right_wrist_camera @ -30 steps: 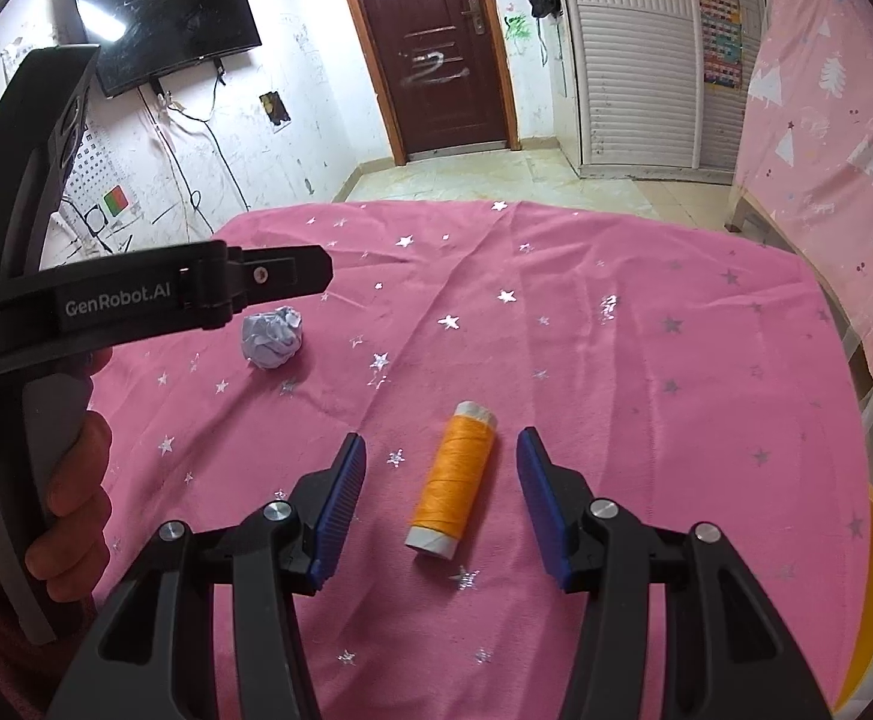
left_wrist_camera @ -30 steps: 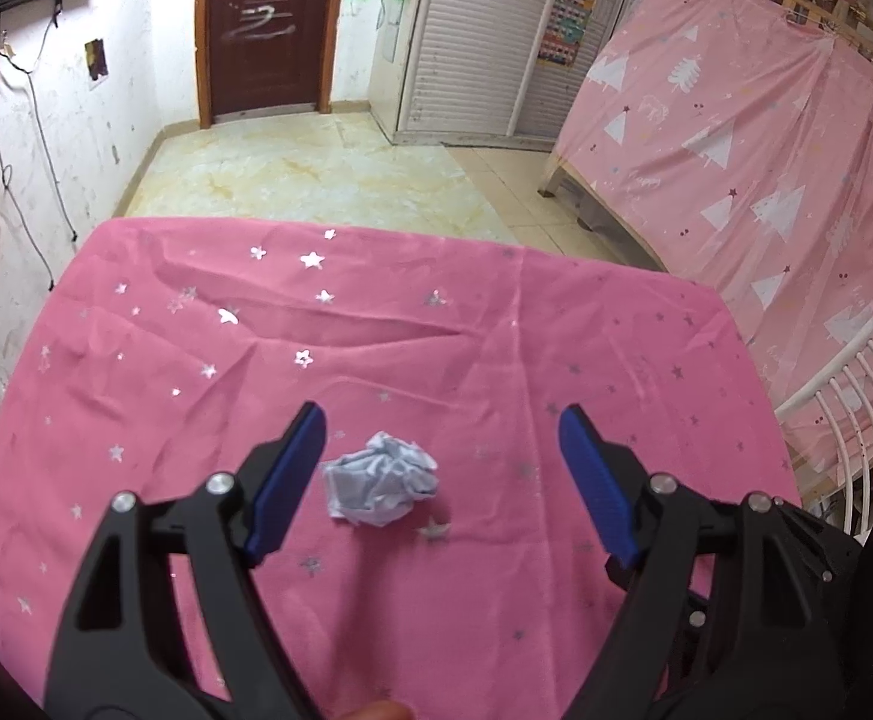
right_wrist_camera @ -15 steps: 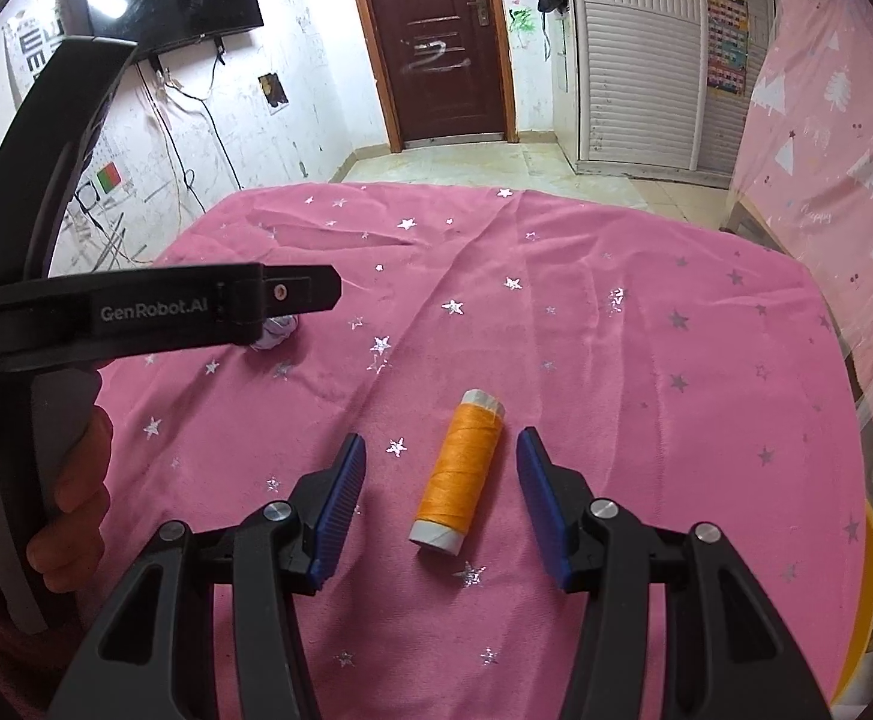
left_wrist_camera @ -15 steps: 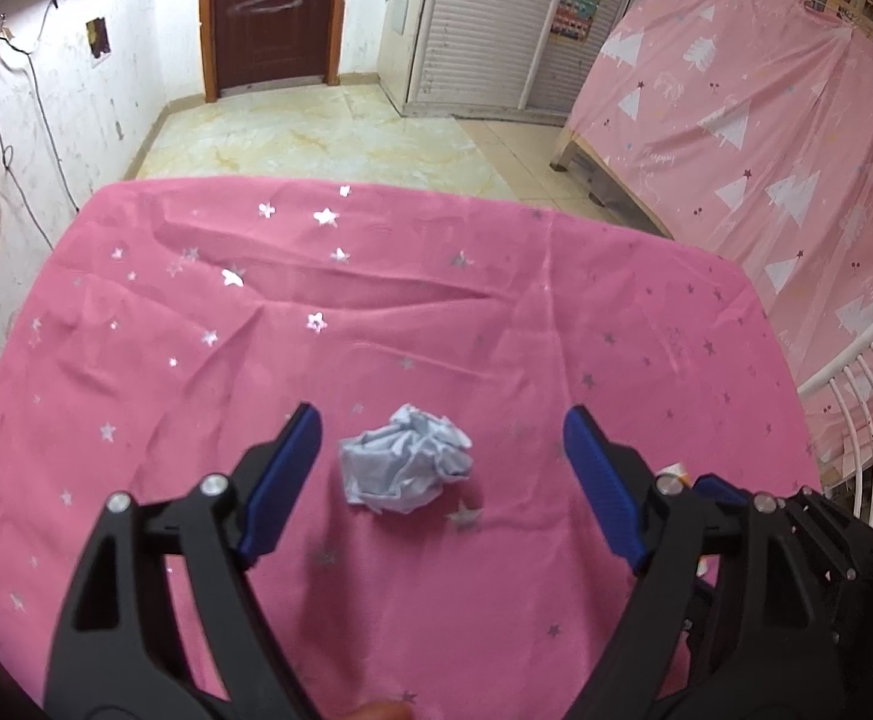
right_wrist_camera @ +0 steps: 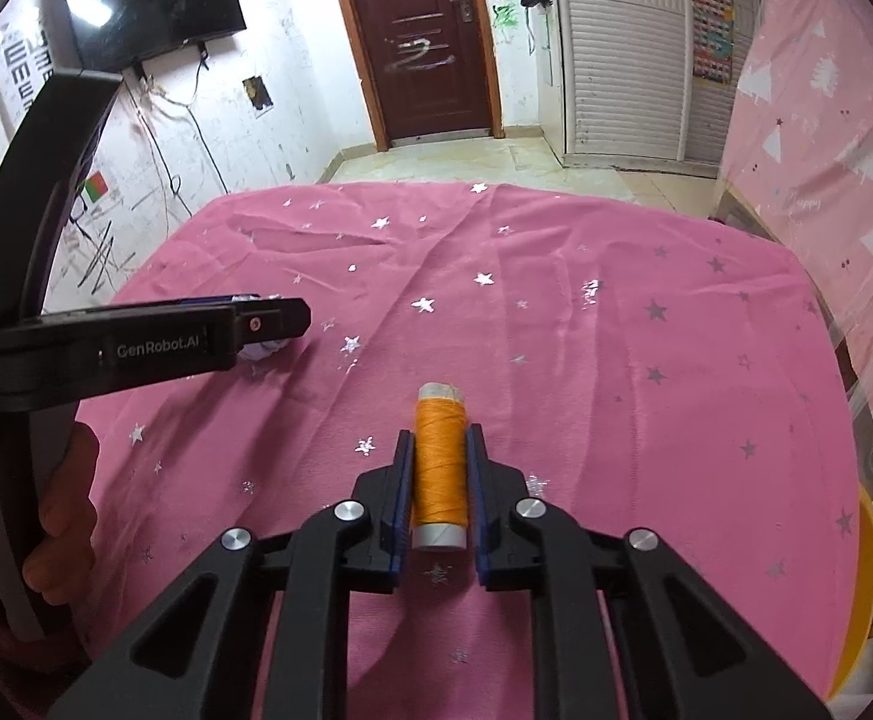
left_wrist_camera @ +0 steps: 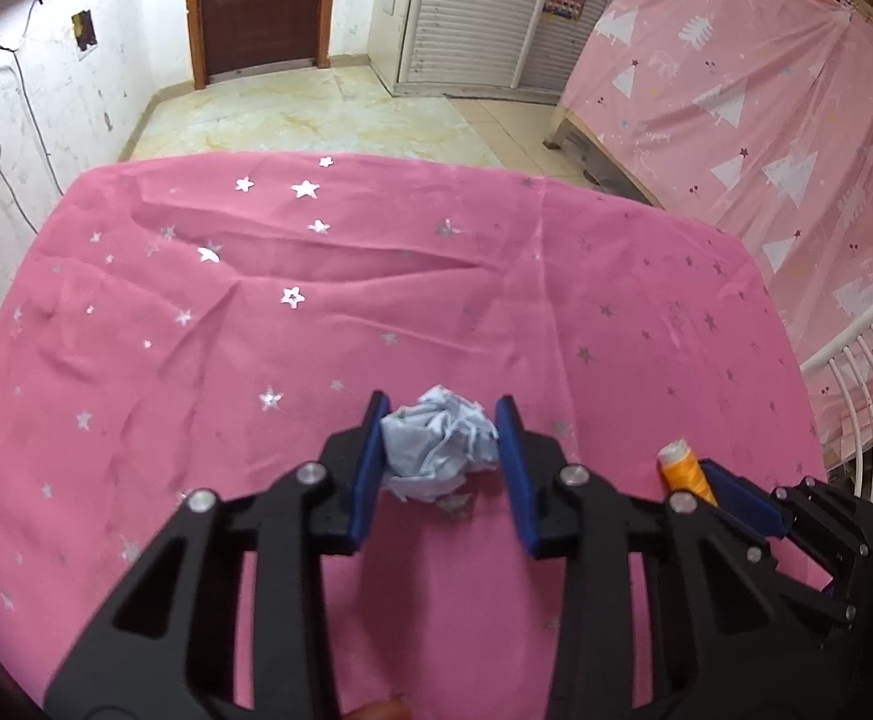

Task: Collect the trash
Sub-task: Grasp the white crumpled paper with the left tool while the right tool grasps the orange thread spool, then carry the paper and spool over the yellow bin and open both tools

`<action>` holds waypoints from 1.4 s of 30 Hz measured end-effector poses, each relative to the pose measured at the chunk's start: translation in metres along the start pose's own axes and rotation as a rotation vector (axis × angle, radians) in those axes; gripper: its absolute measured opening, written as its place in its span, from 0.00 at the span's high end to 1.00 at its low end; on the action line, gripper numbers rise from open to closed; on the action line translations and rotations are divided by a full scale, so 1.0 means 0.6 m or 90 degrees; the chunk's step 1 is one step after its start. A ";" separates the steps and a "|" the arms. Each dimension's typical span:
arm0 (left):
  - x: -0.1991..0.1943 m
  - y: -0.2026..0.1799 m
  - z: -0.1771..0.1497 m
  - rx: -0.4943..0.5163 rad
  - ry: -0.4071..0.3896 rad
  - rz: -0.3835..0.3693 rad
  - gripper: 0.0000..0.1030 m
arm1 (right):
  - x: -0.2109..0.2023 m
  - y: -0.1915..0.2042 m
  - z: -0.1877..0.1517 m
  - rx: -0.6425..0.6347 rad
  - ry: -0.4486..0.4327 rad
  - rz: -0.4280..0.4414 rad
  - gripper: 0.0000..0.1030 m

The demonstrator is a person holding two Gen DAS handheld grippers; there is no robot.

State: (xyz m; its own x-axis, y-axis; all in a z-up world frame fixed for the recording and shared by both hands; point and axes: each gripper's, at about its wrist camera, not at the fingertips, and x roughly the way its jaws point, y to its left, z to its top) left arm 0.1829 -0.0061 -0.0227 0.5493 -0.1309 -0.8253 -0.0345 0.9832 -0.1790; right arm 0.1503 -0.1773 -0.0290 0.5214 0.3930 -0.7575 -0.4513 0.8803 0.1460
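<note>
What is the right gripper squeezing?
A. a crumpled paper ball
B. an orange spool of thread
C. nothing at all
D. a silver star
B: in the right wrist view, the right gripper has its blue fingers pressed against both sides of the orange spool lying on the pink cloth.

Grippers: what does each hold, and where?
Left gripper: crumpled pale-blue paper ball, by its sides. Right gripper: orange thread spool, across its wound middle.

A pink starred tablecloth [left_wrist_camera: 376, 312] covers the table; brown door [right_wrist_camera: 418, 42] beyond; wall television [right_wrist_camera: 148, 6].
</note>
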 end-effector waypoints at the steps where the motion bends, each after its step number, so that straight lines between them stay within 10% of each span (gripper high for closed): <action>1: 0.000 -0.002 0.000 0.001 -0.001 0.000 0.67 | -0.004 -0.004 0.000 0.003 -0.004 0.000 0.91; 42: -0.033 -0.401 -0.024 0.285 -0.031 -0.096 0.67 | -0.239 -0.317 -0.103 0.221 -0.170 -0.137 0.90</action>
State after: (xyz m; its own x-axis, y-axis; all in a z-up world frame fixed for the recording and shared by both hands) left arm 0.1686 -0.2419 0.0289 0.5587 -0.2814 -0.7802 0.4059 0.9131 -0.0386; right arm 0.1166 -0.4173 0.0126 0.7647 0.2073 -0.6101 -0.0690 0.9677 0.2423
